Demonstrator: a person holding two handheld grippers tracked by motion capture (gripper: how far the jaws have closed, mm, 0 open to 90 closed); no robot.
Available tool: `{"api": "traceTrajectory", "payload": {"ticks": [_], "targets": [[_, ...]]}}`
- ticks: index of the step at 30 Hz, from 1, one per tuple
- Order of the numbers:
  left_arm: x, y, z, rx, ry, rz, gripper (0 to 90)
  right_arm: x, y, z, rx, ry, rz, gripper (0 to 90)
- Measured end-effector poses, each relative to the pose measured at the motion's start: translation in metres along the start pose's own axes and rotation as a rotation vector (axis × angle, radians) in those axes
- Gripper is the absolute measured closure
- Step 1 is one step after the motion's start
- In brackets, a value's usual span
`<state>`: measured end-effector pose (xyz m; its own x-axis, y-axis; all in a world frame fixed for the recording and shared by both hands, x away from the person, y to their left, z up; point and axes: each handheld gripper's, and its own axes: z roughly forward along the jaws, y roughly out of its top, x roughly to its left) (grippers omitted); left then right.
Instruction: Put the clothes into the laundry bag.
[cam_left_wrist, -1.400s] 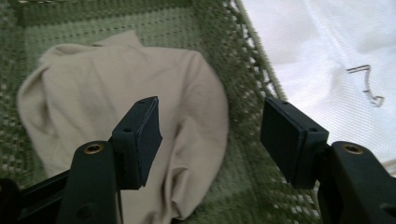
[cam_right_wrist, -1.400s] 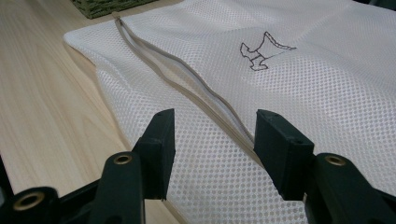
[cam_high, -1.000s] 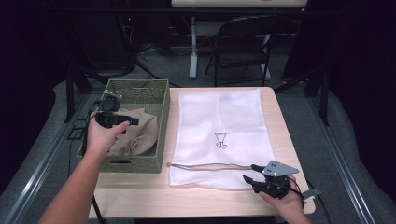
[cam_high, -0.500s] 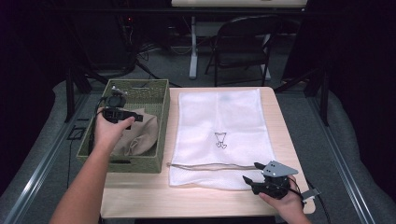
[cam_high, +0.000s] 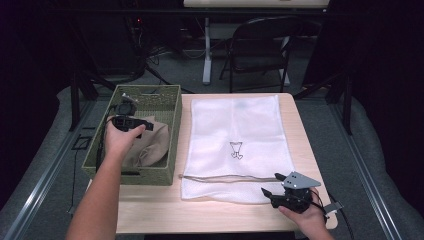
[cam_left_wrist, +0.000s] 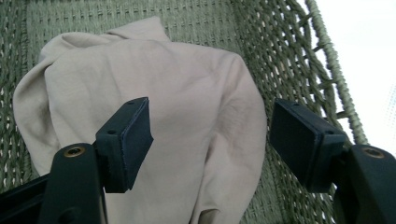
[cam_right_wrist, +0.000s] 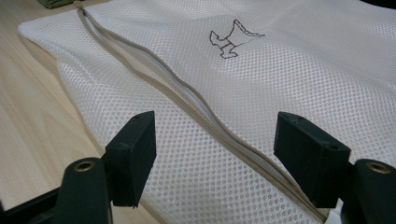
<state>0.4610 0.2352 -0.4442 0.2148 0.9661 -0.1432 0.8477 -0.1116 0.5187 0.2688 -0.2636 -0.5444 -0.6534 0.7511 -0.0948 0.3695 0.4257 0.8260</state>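
The beige soft cloth garment (cam_left_wrist: 154, 107) in the green woven basket (cam_high: 172, 145) looks light and limp; a raised fold suits grasping. Left gripper (cam_left_wrist: 210, 140) fingers released above it; right gripper (cam_right_wrist: 215, 154) fingers just opening over the white mesh zip bag (cam_right_wrist: 261, 84), holding nothing.

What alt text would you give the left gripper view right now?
The left gripper, fingers open, hangs over a crumpled beige cloth lying in a green woven basket. Nothing sits between the fingers, and the basket's wall rises at the right.
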Motion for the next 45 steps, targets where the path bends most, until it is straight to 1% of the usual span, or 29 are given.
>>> {"api": "traceTrajectory", "payload": {"ticks": [3, 5, 7, 9, 11, 12, 15, 17, 20, 22, 25, 28, 31, 32, 35, 37, 42, 45], "targets": [[0.002, -0.001, 0.003, 0.013, 0.006, -0.004, 29.4, 0.0, 0.0, 0.0, -0.003, -0.003, 0.003, 28.2], [0.004, -0.002, 0.005, 0.009, 0.005, -0.015, 29.0, 0.0, 0.0, 0.0, -0.003, -0.001, 0.004, 27.3], [0.007, -0.003, 0.009, 0.022, 0.002, -0.023, 26.0, 0.0, 0.0, 0.0, -0.004, 0.0, 0.005, 26.9], [0.009, -0.004, 0.012, 0.039, 0.011, -0.026, 23.2, 0.0, 0.0, 0.0, -0.001, 0.0, 0.003, 26.0], [0.01, -0.006, 0.015, 0.056, 0.045, -0.023, 21.4, 0.0, 0.0, 0.001, 0.006, 0.007, -0.001, 25.5], [0.011, -0.007, 0.018, 0.055, 0.055, -0.027, 21.4, 0.0, 0.0, 0.001, 0.006, 0.007, -0.001, 25.5], [0.014, -0.01, 0.023, 0.075, 0.054, -0.038, 21.3, 0.0, 0.0, 0.001, 0.008, 0.007, -0.001, 25.4], [0.015, -0.013, 0.028, 0.085, 0.061, -0.042, 21.4, 0.0, 0.0, 0.002, 0.007, 0.009, -0.001, 25.4], [0.014, -0.015, 0.033, 0.105, 0.091, -0.023, 21.0, 0.001, 0.0, 0.002, 0.008, 0.012, -0.001, 25.5], [0.012, -0.016, 0.036, 0.107, 0.105, -0.012, 19.7, 0.0, 0.0, 0.002, 0.01, 0.011, -0.001, 25.5], [0.008, -0.016, 0.04, 0.104, 0.11, -0.006, 19.0, 0.001, 0.0, 0.002, 0.016, 0.011, -0.002, 25.5], [0.006, -0.015, 0.043, 0.116, 0.137, 0.011, 17.4, 0.001, -0.001, 0.002, 0.016, 0.013, -0.004, 25.5], [0.003, -0.016, 0.047, 0.126, 0.177, 0.013, 17.4, 0.001, -0.001, 0.002, 0.018, 0.013, -0.002, 25.5], [0.003, -0.016, 0.049, 0.138, 0.186, 0.016, 17.4, 0.001, -0.001, 0.002, 0.019, 0.013, -0.002, 25.5], [0.003, -0.018, 0.054, 0.154, 0.212, 0.014, 17.4, 0.001, -0.001, 0.002, 0.018, 0.021, -0.002, 25.6], [0.003, -0.019, 0.058, 0.165, 0.231, 0.029, 17.2, 0.001, -0.001, 0.003, 0.016, 0.022, -0.003, 25.6], [0.003, -0.019, 0.064, 0.169, 0.25, 0.024, 16.9, 0.001, -0.001, 0.003, 0.019, 0.024, -0.004, 25.6], [0.003, -0.018, 0.068, 0.182, 0.266, 0.032, 16.7, 0.001, -0.001, 0.003, 0.022, 0.024, -0.006, 25.6]]}}
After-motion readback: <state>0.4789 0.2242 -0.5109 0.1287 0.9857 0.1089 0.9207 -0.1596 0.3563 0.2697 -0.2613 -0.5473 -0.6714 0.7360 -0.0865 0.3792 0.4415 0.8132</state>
